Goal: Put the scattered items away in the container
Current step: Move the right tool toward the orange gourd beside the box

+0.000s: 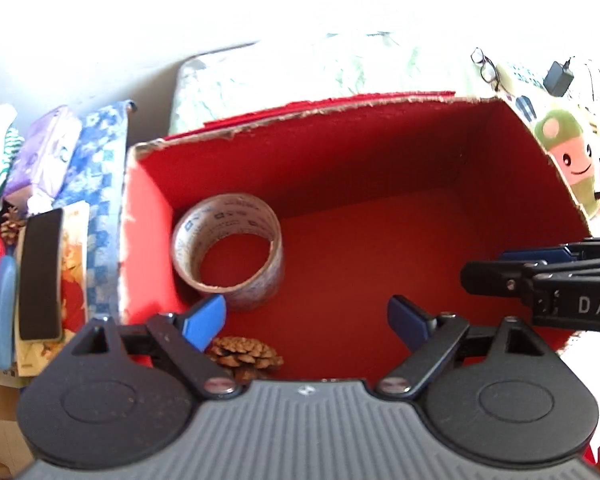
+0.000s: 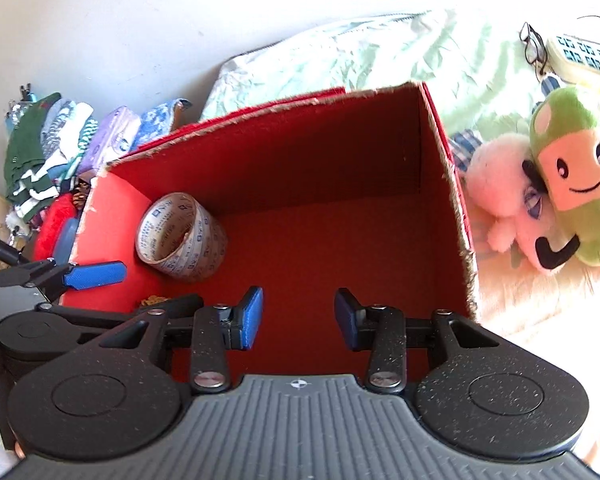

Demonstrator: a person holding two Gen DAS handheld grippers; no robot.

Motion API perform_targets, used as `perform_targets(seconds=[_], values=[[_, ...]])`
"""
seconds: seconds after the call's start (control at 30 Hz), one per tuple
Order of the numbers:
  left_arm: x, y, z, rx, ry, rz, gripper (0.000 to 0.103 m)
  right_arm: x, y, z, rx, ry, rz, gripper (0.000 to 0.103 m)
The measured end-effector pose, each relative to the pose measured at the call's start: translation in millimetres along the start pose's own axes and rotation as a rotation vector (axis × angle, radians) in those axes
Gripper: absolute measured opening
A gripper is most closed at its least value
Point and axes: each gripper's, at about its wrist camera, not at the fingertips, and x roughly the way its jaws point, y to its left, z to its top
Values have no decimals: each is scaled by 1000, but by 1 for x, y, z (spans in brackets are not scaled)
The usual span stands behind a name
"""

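A red cardboard box (image 1: 380, 116) stands open on a bed, seen from above in both views. Inside it, a roll of clear printed tape (image 1: 228, 248) leans in the left corner, and a brown pine cone (image 1: 246, 356) lies near the front wall. My left gripper (image 1: 306, 324) hangs open and empty over the box floor, its left pad just above the cone. In the right wrist view my right gripper (image 2: 300, 316) is also open and empty above the bare floor, right of the tape (image 2: 180, 238). The cone (image 2: 154, 301) is mostly hidden there.
Left of the box lie a black flat item (image 1: 40, 276), a blue oval item (image 1: 2, 312), another pine cone (image 1: 12, 226), red fluffy cloth and folded clothes (image 2: 40, 168). Plush toys (image 2: 568, 184) sit to the right, with glasses (image 2: 534, 46) and a charger beyond.
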Motion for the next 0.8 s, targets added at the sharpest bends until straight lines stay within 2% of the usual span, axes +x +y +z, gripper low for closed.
perform_targets(seconds=[0.2, 0.37, 0.57, 0.63, 0.8], values=[[-38, -10, -18, -37, -117, 77, 95, -38, -5, -3, -29, -80, 80, 43], [-74, -17, -50, -87, -176, 83, 97, -70, -4, -14, -86, -103, 144, 43], [-106, -41, -99, -113, -182, 52, 99, -91, -3, -38, -144, -64, 226, 43], [-106, -52, -112, -113, -169, 35, 99, -93, -2, -45, -164, -36, 242, 43], [-94, -79, -140, -133, -120, 49, 99, -84, -2, -65, -195, 45, 270, 43]])
